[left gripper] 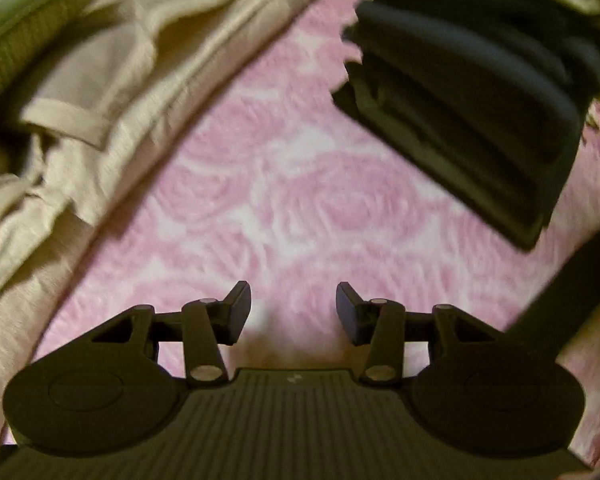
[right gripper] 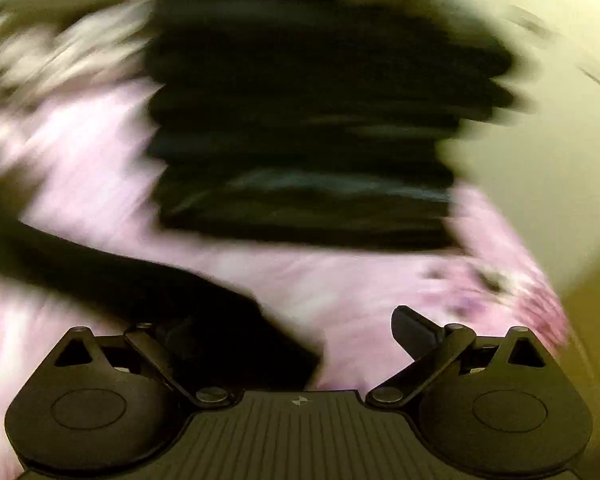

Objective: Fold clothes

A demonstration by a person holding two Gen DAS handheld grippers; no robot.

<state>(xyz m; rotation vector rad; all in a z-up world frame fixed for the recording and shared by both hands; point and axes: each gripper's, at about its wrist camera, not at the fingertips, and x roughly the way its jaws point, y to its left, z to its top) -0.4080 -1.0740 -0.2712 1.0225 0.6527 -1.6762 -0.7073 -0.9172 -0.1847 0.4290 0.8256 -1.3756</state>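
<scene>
Between garments, both my grippers empty over the pink bedspread point(left gripper: 300, 200).

Left of the bedspread's bare middle lies the beige pile point(left gripper: 100, 100); the folded dark stack point(left gripper: 480, 100) sits right, long axis running away. My left gripper point(left gripper: 293, 312) is half open, nearer the beige; the right gripper point(right gripper: 300, 340), blurred, gapes wide facing the stack.
</scene>
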